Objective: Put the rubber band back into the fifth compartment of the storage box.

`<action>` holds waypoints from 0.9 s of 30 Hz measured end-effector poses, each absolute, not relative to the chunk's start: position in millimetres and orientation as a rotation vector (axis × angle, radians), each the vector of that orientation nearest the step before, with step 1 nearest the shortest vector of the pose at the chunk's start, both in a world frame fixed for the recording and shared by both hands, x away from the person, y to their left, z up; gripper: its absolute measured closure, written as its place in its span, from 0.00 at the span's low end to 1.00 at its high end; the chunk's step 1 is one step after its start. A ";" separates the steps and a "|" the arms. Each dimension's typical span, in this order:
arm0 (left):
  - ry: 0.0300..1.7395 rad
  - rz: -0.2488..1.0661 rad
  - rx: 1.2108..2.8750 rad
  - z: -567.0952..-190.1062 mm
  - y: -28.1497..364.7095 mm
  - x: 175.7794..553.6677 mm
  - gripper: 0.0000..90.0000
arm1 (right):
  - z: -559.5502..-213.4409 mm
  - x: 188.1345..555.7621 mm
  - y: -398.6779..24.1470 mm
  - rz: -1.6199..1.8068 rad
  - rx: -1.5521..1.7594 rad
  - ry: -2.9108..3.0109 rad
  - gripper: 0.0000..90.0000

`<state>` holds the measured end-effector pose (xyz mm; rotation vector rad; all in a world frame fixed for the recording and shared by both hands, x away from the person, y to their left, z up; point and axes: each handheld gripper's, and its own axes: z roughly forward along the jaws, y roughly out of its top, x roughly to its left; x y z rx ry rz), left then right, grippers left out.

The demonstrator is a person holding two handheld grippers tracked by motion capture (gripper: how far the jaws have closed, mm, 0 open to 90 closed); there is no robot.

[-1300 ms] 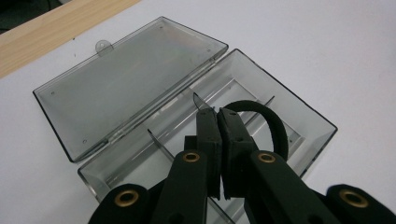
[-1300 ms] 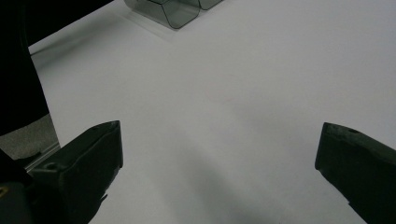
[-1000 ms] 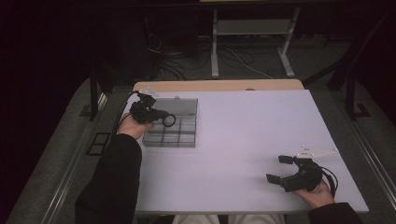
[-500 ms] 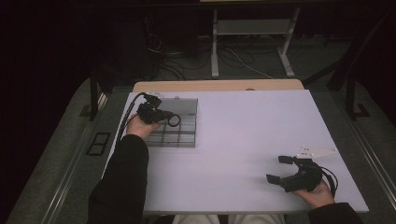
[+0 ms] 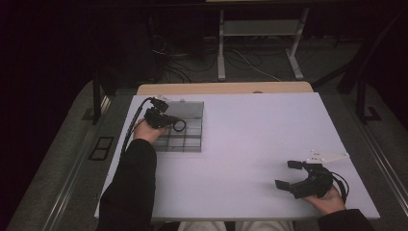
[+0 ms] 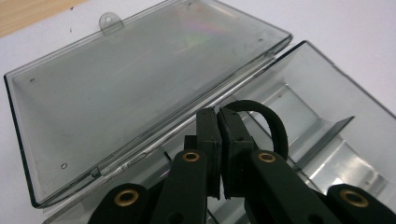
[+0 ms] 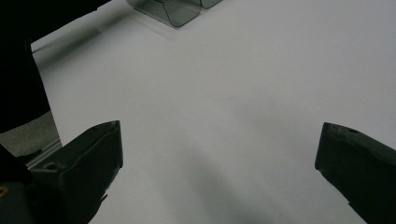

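At the left of the worktop [image 5: 250, 144] we hold the left hand-held gripper [image 6: 217, 135] over the clear plastic compartment box [image 5: 185, 139], its jaws clenched on a black elastic band [image 6: 273, 123]. In the left gripper view the two pads press flat together with one end of the band pinched between them, and the rest of the loop arcs out to the right and hangs over the tray part of the box. The box lies open: its lid [image 6: 126, 88] is folded back flat on the worktop on the far side, and the tray with its dividers [image 6: 327, 135] sits directly under and just beyond our jaw tips. So the band is already above the compartments, and we judge that the coming move turns on this: the nearest cell lies straight below the loop, just past the hinge line, with the box's long axis running across the left gripper view from lower left to upper right.

Further right, the middle of the worktop is bare. At the right edge near us, the right hand-held gripper [image 5: 293, 177] rests low in the hand, released, its jaws spread wide with nothing between them. It sits well apart from the box, so the left hand is far nearer.
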<state>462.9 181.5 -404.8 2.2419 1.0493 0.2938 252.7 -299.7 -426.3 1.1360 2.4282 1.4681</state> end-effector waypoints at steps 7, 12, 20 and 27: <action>1.064 0.277 2.267 -411.1 178.5 463.4 0.96 | -425.8 252.1 -300.4 1.473 1.143 2.426 0.01; 1.052 0.243 2.277 -411.2 176.6 462.4 0.90 | -425.8 252.0 -300.4 1.472 1.141 2.426 0.01; 1.039 0.233 2.283 -401.9 176.6 457.3 0.83 | -425.7 251.8 -300.1 1.469 1.142 2.428 0.01; 1.030 0.244 2.279 -389.5 182.5 451.2 0.77 | -426.1 252.2 -299.9 1.466 1.143 2.429 0.01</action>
